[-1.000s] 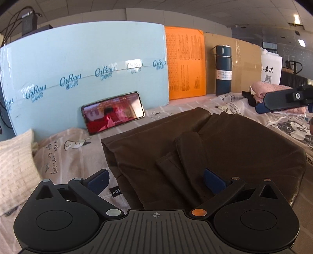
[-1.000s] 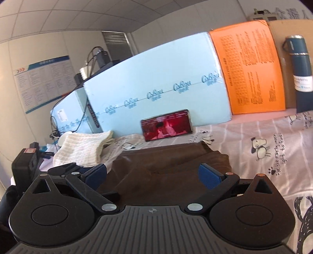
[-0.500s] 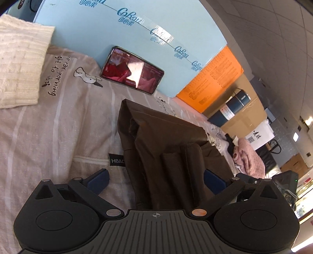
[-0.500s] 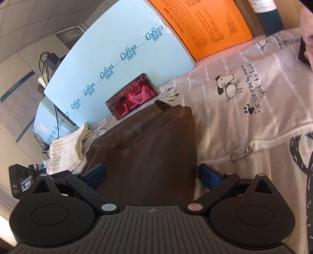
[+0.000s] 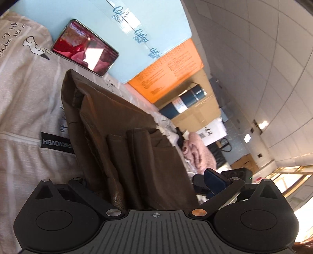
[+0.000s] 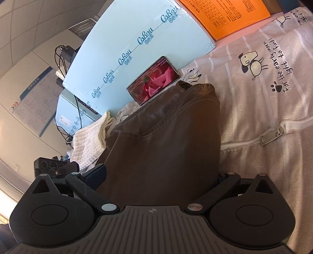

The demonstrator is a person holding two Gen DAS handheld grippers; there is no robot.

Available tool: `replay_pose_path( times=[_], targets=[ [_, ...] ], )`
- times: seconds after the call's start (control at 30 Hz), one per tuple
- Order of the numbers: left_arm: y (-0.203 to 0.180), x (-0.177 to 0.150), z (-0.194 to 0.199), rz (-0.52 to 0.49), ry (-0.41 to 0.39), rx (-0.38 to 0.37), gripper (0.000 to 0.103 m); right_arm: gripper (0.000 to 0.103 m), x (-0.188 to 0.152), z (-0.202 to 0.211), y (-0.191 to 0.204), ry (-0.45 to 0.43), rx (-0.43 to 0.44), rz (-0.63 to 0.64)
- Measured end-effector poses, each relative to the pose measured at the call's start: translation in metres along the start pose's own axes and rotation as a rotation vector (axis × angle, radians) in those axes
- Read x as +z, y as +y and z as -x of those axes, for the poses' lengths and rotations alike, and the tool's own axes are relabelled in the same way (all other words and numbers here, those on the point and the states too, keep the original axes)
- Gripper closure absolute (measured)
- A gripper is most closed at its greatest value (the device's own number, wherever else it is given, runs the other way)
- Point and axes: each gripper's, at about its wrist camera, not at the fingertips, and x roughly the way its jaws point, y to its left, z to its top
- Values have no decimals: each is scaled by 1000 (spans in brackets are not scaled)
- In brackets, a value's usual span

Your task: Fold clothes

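Lying folded, trousers point(image 5: 127, 140) run near-to-far toward phone point(image 5: 86, 48) | left gripper point(image 5: 148, 181) rolled, agape astride near edge | right gripper point(image 6: 162, 173) likewise

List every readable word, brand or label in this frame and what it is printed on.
"CoRou": repeated along the light blue board.
"HBADA": black tag on the bed sheet.
"for the early worm to find!": the sheet beside the dog drawing.
Orange sheet, wall poster, flask label, white bag: too small or blurred.
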Motion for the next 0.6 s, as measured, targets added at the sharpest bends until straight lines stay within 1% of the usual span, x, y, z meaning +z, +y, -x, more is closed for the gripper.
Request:
replay_pose_path(
  times=[0.07,0.1,0.13,0.2,0.23,0.27,0.33,0.37,0.4,0.43,0.47,0.5,0.6],
  targets=[
    [-2,-1,1,-7,-4,-44,0,1,0,1,1,-6,7,-1],
    [-2,-2,1,-12,-5,-64,0,3,-1,1,1,-8,11,-1],
    [-4,-3,0,-29,2,-58,0,5,-1,1,1,-11,10,-1],
    [-9,-6,-8,-84,26,16,0,10,-1,2,1,-15,8,-1],
    [-14,-10,-13,-138,36,68,0,14,-2,1,1,-20,-2,-1],
    [-19,-14,-19,-198,46,123,1,16,-2,1,0,-25,-12,-1],
    [-26,-20,-24,-298,46,209,10,28,-3,0,-1,-36,-32,-1],
    [-30,-23,-26,-346,45,250,23,32,-3,-1,-2,-41,-42,-1],
    [-29,-23,-25,-351,38,268,39,39,-4,-1,-3,-46,-52,-1],
    [-28,-22,-24,-346,30,279,46,45,-4,-2,-3,-51,-62,-1],
    [-26,-20,-23,-340,22,291,55,48,-4,-2,-4,-61,-68,6],
    [-25,-19,-22,-334,15,302,60,50,-5,-3,-4,-70,-73,13],
    [-25,-19,-19,-339,-6,327,60,56,-5,-6,-5,-88,-72,38]
  ],
)
